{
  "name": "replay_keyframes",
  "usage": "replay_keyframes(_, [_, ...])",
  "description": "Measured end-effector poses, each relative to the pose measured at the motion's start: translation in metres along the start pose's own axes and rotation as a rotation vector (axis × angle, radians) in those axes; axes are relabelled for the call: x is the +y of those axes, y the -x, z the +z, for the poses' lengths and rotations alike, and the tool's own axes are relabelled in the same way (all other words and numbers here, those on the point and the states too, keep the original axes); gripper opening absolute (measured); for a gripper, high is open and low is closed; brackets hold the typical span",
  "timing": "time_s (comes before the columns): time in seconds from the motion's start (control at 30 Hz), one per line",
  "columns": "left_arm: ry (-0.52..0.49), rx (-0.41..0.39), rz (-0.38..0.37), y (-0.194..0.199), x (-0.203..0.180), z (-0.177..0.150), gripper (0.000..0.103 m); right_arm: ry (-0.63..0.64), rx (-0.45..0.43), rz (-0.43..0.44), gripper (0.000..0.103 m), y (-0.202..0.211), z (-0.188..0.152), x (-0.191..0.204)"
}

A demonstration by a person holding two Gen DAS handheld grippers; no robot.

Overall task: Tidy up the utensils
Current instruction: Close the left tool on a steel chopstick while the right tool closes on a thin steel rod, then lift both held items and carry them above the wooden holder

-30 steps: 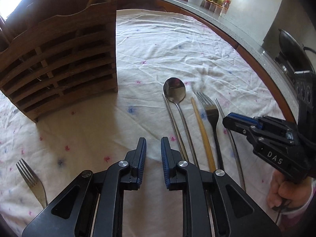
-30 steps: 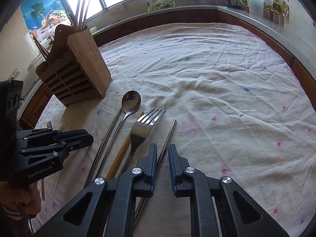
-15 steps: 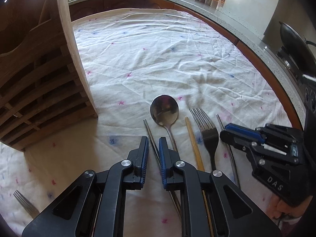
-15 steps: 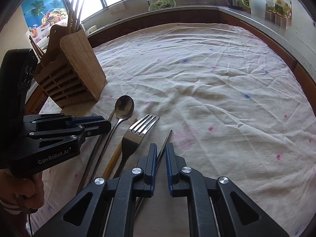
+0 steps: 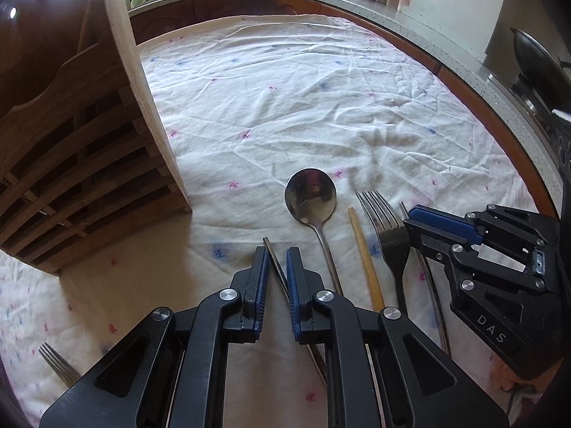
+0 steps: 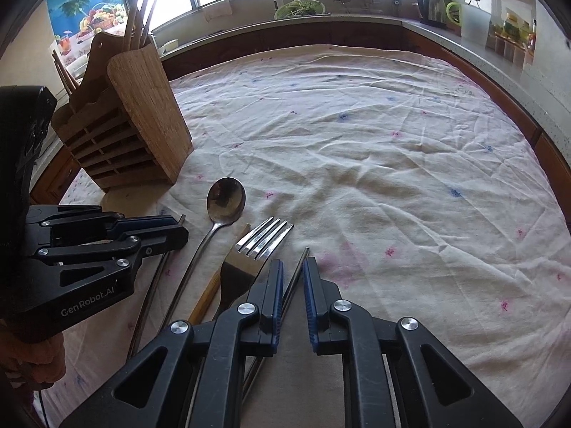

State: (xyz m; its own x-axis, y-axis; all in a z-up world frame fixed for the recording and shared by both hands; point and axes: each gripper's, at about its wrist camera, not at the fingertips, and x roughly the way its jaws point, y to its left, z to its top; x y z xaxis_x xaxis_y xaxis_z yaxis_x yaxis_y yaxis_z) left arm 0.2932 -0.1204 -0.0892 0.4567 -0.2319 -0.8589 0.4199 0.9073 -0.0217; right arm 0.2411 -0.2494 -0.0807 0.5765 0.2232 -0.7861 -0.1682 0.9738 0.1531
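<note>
Utensils lie side by side on the white cloth: a metal chopstick, a spoon, a wooden chopstick, a fork and a second metal chopstick. My left gripper straddles the left metal chopstick with its jaws a little apart. My right gripper straddles the right metal chopstick, jaws also a little apart. Each gripper shows in the other's view: the right, the left. The wooden utensil holder stands at the left.
Another fork lies apart at the near left on the cloth. Wooden chopsticks stand in the holder. A counter with jars, a kettle and a sink runs behind the table; a pan sits at the right.
Both grippers have moved forward and lower over the utensils. The left one shifted right onto the left metal chopstick. Both pairs of jaws have narrowed slightly around their chopsticks.
</note>
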Motion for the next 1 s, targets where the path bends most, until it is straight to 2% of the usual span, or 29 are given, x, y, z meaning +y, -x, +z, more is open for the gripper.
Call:
replay_keyframes(0.1, [-0.005, -0.004, 0.002, 0.003, 0.000, -0.001, 0.005, 0.001, -0.005, -0.011, 0.007, 0.001, 0.000, 0.001])
replay_keyframes(0.17, [0.011, -0.011, -0.022, 0.009, 0.002, -0.005, 0.003, -0.037, 0.001, 0.034, 0.005, 0.004, 0.000, -0.004])
replay_keyframes(0.27, [0.026, -0.052, -0.032, 0.028, 0.007, -0.011, 0.003, -0.055, -0.035, 0.048, 0.004, 0.020, 0.000, -0.006])
replay_keyframes(0.5, [0.114, -0.174, -0.099, 0.094, 0.029, -0.029, 0.003, -0.099, -0.142, 0.127, 0.004, 0.073, 0.009, -0.001])
replay_keyframes(0.73, [0.177, -0.309, -0.109, 0.160, 0.052, -0.051, 0.003, -0.083, -0.247, 0.163, 0.004, 0.123, 0.018, 0.014])
replay_keyframes(1.0, [0.238, -0.422, -0.104, 0.209, 0.075, -0.073, 0.003, -0.060, -0.341, 0.194, 0.004, 0.164, 0.024, 0.030])
